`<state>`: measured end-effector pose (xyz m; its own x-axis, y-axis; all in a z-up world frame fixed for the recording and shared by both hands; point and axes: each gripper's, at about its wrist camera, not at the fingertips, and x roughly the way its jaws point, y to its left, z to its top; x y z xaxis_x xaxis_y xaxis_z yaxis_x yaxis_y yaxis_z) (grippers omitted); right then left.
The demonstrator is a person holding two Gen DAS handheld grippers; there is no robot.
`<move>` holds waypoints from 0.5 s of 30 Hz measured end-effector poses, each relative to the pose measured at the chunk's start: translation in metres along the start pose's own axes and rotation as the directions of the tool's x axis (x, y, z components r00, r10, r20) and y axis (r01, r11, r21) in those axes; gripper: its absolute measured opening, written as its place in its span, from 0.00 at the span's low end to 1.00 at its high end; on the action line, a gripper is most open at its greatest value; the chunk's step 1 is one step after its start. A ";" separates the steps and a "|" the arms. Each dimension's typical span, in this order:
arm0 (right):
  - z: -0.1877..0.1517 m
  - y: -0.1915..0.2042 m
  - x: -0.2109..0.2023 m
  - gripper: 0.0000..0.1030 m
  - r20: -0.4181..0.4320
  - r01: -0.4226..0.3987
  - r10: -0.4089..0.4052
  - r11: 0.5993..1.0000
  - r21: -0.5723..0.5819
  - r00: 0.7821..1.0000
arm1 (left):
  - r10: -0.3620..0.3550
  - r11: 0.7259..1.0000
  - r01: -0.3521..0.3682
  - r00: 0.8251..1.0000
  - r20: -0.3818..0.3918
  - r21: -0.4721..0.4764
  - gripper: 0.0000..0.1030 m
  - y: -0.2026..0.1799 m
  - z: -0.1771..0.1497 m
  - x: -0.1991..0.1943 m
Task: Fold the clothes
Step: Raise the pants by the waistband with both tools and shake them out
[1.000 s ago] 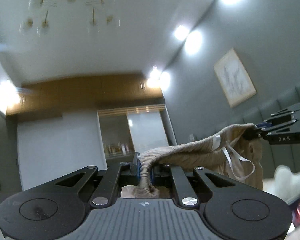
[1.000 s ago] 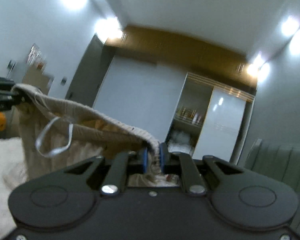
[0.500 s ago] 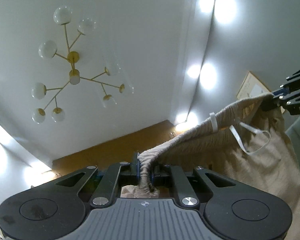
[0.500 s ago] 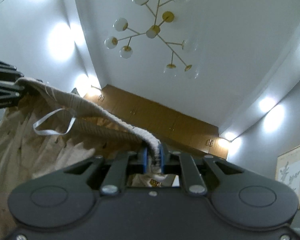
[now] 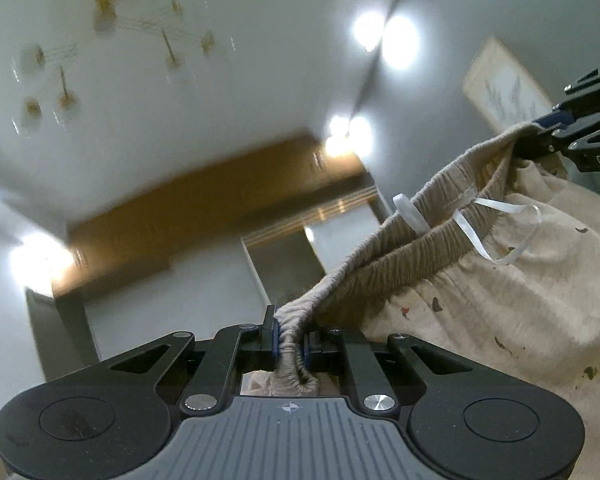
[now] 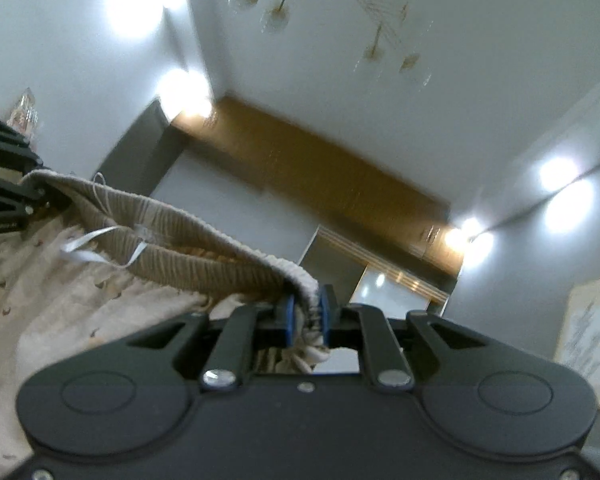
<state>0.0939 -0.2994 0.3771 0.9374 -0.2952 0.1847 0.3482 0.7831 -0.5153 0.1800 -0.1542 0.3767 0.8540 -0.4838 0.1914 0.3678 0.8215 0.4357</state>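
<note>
A pair of beige trousers (image 5: 500,292) with small dark prints and a ribbed elastic waistband (image 5: 428,216) hangs in the air between both grippers. My left gripper (image 5: 290,340) is shut on one end of the waistband. My right gripper (image 6: 305,316) is shut on the other end of the waistband (image 6: 172,240). The right gripper (image 5: 556,136) shows at the right edge of the left wrist view, and the left gripper (image 6: 40,194) at the left edge of the right wrist view. A white ribbon loop (image 5: 496,232) dangles from the waistband. The trouser legs (image 6: 80,308) hang below, out of view.
Both cameras point up at a white ceiling with a blurred gold chandelier (image 5: 100,20) and spotlights. A brown wooden cabinet band (image 6: 320,168) runs along the far wall. A framed picture (image 5: 504,84) hangs on the grey wall.
Both grippers have tilted back down from the ceiling toward the far wall, with motion blur. The waistband stays stretched between them, both still shut on it.
</note>
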 end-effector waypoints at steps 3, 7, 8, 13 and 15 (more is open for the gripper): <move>-0.057 0.040 0.059 0.12 -0.101 -0.043 0.040 0.999 -0.030 0.994 | -0.041 0.999 0.042 0.992 -0.121 0.005 0.08 -0.026 -0.077 0.062; -0.162 0.111 0.158 0.12 -0.258 -0.114 0.088 0.990 -0.086 0.962 | -0.099 0.995 0.101 0.962 -0.255 -0.002 0.08 -0.063 -0.173 0.131; -0.187 0.127 0.181 0.12 -0.293 -0.131 0.098 0.987 -0.097 0.951 | -0.112 0.993 0.115 0.952 -0.286 -0.005 0.08 -0.071 -0.195 0.147; -0.302 0.200 0.280 0.12 -0.453 -0.208 0.144 0.974 -0.094 0.880 | -0.176 0.983 0.183 0.884 -0.433 -0.026 0.08 -0.115 -0.307 0.226; -0.341 0.220 0.303 0.12 -0.520 -0.223 0.146 0.971 -0.089 0.841 | -0.200 0.977 0.208 0.849 -0.488 -0.037 0.09 -0.132 -0.352 0.258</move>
<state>0.4525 -0.4033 0.0339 0.8357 -0.4188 -0.3552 0.1279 0.7774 -0.6158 0.4816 -0.2811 0.0587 0.8318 -0.4276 -0.3539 0.5510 0.7132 0.4332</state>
